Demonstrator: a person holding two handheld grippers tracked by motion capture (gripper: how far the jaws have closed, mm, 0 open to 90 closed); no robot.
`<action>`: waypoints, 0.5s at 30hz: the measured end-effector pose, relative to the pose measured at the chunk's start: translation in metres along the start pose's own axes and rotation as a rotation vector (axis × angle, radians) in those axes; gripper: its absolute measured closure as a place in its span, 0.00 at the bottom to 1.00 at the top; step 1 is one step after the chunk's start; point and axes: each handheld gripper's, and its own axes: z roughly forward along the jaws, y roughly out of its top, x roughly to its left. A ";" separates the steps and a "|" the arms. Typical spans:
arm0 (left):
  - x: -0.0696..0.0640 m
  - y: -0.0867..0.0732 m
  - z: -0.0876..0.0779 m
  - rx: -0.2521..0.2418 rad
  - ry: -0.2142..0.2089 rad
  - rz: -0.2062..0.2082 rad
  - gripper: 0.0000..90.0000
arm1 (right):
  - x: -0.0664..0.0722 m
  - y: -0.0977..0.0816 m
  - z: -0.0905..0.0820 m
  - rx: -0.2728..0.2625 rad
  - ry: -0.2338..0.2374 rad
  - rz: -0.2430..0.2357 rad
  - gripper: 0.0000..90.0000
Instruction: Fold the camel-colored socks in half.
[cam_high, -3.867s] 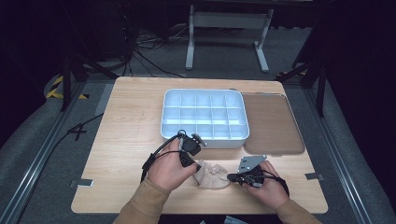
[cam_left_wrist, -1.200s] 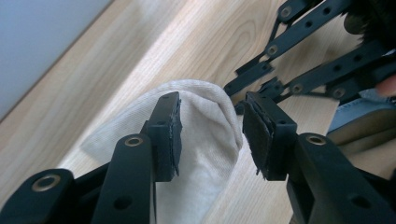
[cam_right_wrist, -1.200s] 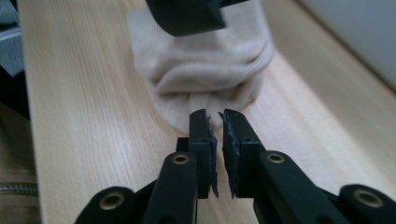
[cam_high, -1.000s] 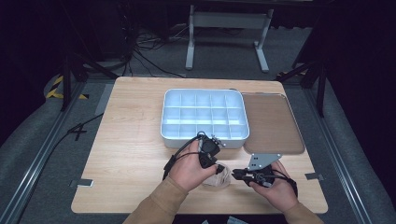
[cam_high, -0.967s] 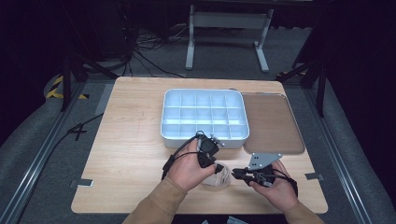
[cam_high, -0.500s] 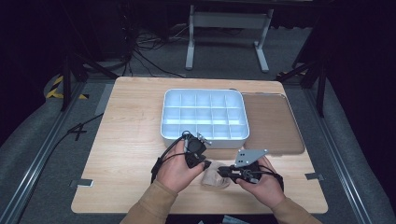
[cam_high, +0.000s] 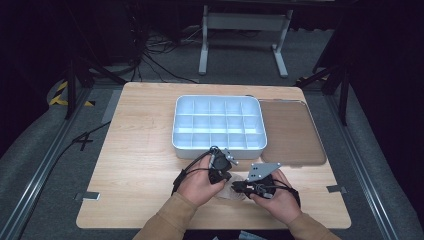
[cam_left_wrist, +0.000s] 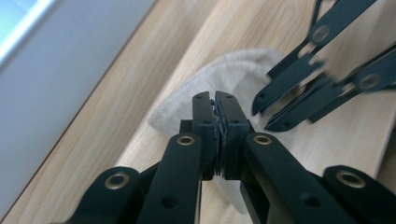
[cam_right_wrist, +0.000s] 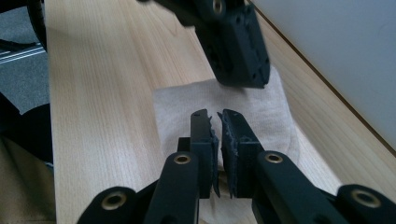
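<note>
While both grippers bear on the small beige fabric sock (cam_left_wrist: 224, 74) near the table's near edge, folding looks underway. Left gripper (cam_left_wrist: 215, 100) has just closed, jaws together above the cloth with no fabric clearly between them; right gripper (cam_right_wrist: 214, 116) is narrowly shut, its catch unclear. Next, lift one edge over.

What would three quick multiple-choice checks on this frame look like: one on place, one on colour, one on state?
1. Where does the beige cloth lie?
A. inside the tray
B. on the table, on the person's side of the tray
C. on the brown lid

2. What colour is the compartment tray?
A. pale blue-white
B. red
C. black

3. How do the left gripper fingers stand?
A. spread wide
B. closed together
C. clamped on the tray rim

Answers:
1. B: the high view shows the cloth on the wooden table between the two hands, short of the tray.
2. A: its walls and dividers read pale blue-white in the high view.
3. B: the left gripper view shows the fingers pressed together above the cloth, having just been closing; whether any fabric is pinched I cannot tell.
</note>
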 end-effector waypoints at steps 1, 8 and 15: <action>0.001 0.000 0.001 0.016 -0.004 0.012 0.99 | 0.000 -0.001 0.000 0.002 -0.004 -0.002 0.93; 0.001 -0.001 0.007 0.083 -0.019 -0.015 0.99 | 0.000 -0.005 -0.001 0.022 -0.008 -0.002 0.92; 0.004 -0.002 0.011 0.123 -0.036 -0.027 0.99 | 0.000 -0.010 -0.001 0.050 -0.014 0.004 0.92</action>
